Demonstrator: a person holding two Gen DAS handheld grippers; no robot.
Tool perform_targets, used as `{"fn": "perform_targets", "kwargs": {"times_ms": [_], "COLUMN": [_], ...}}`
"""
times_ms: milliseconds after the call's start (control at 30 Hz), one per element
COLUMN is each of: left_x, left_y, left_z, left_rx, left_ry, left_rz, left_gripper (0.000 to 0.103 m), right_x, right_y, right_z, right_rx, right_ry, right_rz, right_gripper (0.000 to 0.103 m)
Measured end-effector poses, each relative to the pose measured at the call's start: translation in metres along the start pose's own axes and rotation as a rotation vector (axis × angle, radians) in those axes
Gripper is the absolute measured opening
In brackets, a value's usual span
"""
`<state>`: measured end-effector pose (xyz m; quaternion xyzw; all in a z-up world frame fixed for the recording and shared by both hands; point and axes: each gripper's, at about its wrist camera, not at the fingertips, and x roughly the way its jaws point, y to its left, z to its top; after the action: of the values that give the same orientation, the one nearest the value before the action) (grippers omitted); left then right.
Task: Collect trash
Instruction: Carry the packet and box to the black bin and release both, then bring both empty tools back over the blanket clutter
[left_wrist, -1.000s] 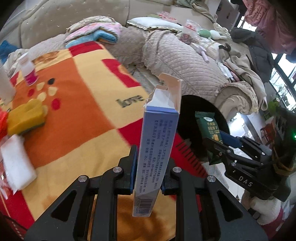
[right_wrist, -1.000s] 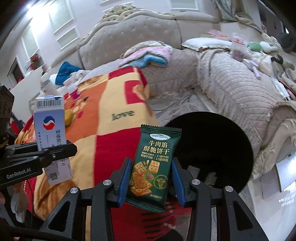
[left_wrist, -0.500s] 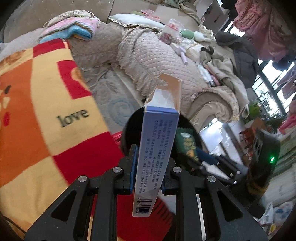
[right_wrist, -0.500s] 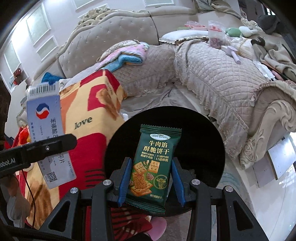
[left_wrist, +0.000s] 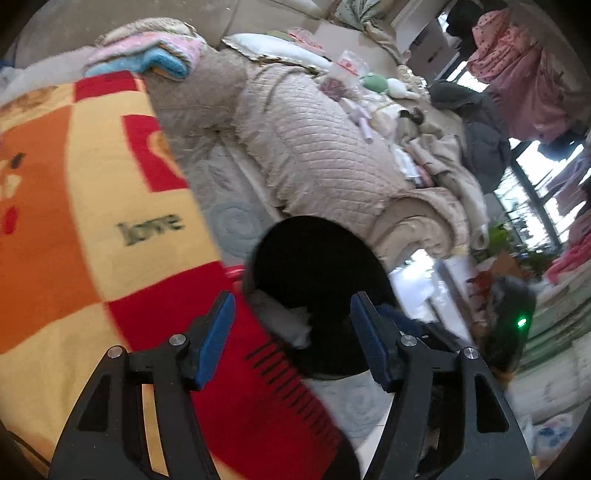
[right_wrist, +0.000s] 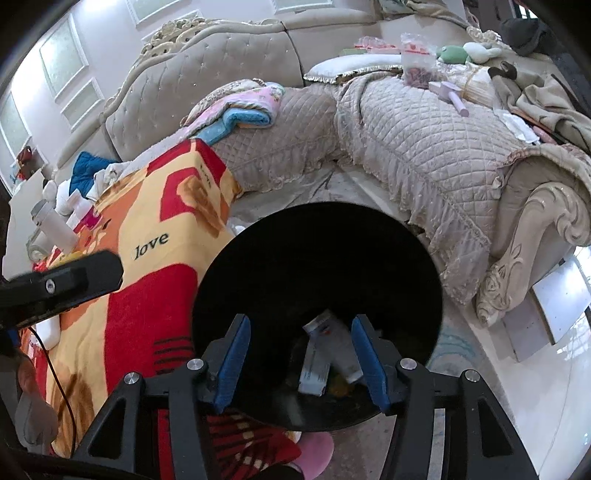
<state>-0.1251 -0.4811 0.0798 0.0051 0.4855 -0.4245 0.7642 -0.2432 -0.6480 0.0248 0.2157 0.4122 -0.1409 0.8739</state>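
A round black trash bin (right_wrist: 317, 273) stands on the floor beside the blanket-covered table; it also shows in the left wrist view (left_wrist: 317, 266). The blue-and-white box (right_wrist: 314, 363) lies at the bottom of the bin among other trash. My right gripper (right_wrist: 301, 354) is open and empty above the bin's near rim. My left gripper (left_wrist: 295, 332) is open and empty, just over the bin's edge. White crumpled trash (left_wrist: 284, 317) shows inside the bin. The green cracker packet is not visible.
A table under an orange, yellow and red "love" blanket (left_wrist: 92, 221) lies left of the bin. A quilted beige sofa (right_wrist: 424, 140) with clutter wraps behind and right. Bottles (right_wrist: 55, 225) stand at the table's far left. The left gripper's arm (right_wrist: 62, 284) shows at left.
Both grippers have opened over the bin. The blue-and-white box has left the left gripper and the green packet the right; the box now lies inside the bin.
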Motion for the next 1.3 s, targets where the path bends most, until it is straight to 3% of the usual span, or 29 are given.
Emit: {"fn": "perform_targets", "kwargs": {"times_ms": [100,400,733,1300], "left_x": [-0.010,-0.043,-0.090,-0.188], "left_y": [0.009,0.046,0.094,0.217], "left_z": [-0.010,-0.038,-0.065,-0.119], "left_rx": [0.017,0.016,-0.064,-0.284], "left_ry": [-0.021,-0.073,-0.112,-0.173], "left_rz": [0.091,0.252,0.347,0.517], "left_gripper": [0.064,0.064,0.064,0.064], "right_x": [0.000,0.000,0.004,0.031], "right_y": [0.010,0.055,0.115,0.238], "right_z": [-0.004,-0.010,-0.021,-0.047], "right_rx": [-0.014,-0.088,-0.179,-0.376], "right_ry": [0.006,0.020,0.050,0.152], "right_rz": [0.008,0.049,0.124,0.263], "right_gripper": [0.055,0.060,0.066,0.069]}}
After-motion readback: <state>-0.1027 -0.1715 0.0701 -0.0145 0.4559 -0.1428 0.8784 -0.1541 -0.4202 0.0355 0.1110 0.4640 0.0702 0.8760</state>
